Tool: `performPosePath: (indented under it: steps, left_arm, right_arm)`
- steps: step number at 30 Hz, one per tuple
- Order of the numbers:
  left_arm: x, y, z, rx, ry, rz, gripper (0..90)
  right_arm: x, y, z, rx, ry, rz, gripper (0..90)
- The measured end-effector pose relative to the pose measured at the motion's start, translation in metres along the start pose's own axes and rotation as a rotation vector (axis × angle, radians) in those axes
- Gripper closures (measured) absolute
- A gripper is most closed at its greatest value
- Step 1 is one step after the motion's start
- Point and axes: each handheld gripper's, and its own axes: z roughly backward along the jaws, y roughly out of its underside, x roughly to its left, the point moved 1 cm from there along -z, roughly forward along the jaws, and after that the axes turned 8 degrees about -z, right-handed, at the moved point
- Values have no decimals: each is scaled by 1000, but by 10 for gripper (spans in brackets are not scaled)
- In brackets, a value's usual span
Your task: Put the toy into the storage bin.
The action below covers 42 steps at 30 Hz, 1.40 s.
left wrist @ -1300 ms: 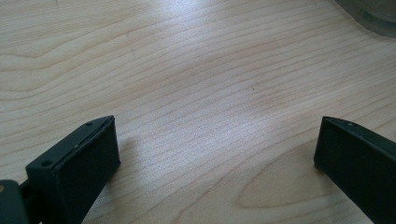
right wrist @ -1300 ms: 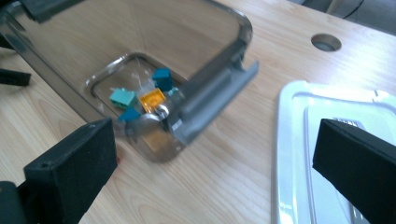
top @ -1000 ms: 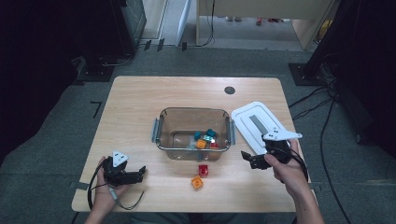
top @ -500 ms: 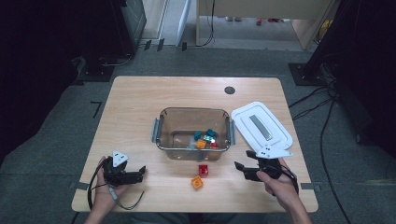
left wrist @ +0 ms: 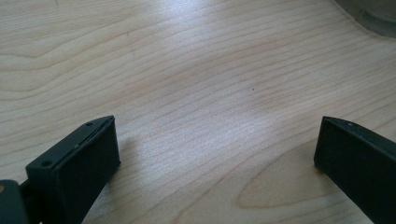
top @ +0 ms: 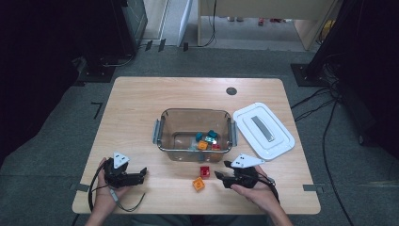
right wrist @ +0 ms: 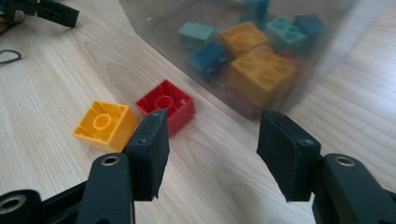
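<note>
- The right gripper (top: 220, 176) sits low over the table (top: 141, 108) near its front edge, its jaws part-way apart with only bare wood between them; they have just been closing.
- In the right gripper view, the red brick (right wrist: 166, 107) lies hollow side up just beyond the left jaw's tip, close beside the container's wall.
- The yellow brick (right wrist: 103, 124) lies just beside the red one, also hollow side up, to the left of that same jaw.
- In the high view both bricks rest between the right gripper and the clear plastic container (top: 162, 127), which holds more bricks in teal, orange and red.
- The left gripper (top: 141, 175) rests on the table well apart from the bricks, jaws wide with nothing between them.
- A white lid (top: 282, 141) lies just right of the container.
</note>
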Motion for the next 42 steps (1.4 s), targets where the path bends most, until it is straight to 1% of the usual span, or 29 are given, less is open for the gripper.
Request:
performPosePath:
  steps: [4, 6, 10, 11, 14, 16, 18, 22, 28, 29, 31, 34, 36, 40, 42]
  left_arm:
    - [0, 0, 0, 0, 0, 0, 0]
    - [0, 0, 0, 0, 0, 0, 0]
    - [0, 0, 0, 0, 0, 0, 0]
    - [0, 0, 0, 0, 0, 0, 0]
    - [0, 0, 0, 0, 0, 0, 0]
    - [0, 0, 0, 0, 0, 0, 0]
    - [0, 0, 0, 0, 0, 0, 0]
    - [0, 0, 0, 0, 1, -1, 0]
    - [0, 0, 0, 0, 1, -1, 0]
    - [0, 0, 0, 0, 1, -1, 0]
    - [0, 0, 0, 0, 2, -1, 0]
    - [0, 0, 0, 0, 2, -1, 0]
    - [0, 0, 0, 0, 2, -1, 0]
    - [0, 0, 0, -1, 2, 0, 0]
    - [0, 0, 0, 0, 2, -1, 0]
  right_arm:
    - [8, 3, -11, 2, 8, 0, 445]
    - [12, 5, -17, 8, 9, 7, 445]
    - [19, 6, -26, 21, 2, 4, 442]
    - [20, 6, -28, 24, -4, 4, 437]
    - [25, 6, -34, 29, -4, 4, 407]
    - [28, 6, -38, 31, 6, 3, 386]
    - [30, 6, -40, 23, 11, -12, 371]
    - [33, 6, -43, 7, 26, -26, 352]
    - [42, 7, -52, -10, 77, -25, 333]
    - [43, 7, -54, -11, 86, -27, 336]
    - [44, 8, -55, -11, 108, -27, 389]
    - [42, 8, -53, -17, 127, -31, 453]
    - [38, 9, -51, -13, 121, -39, 481]
    - [34, 12, -46, -11, 124, -31, 514]
    - [32, 13, -42, -10, 129, -27, 553]
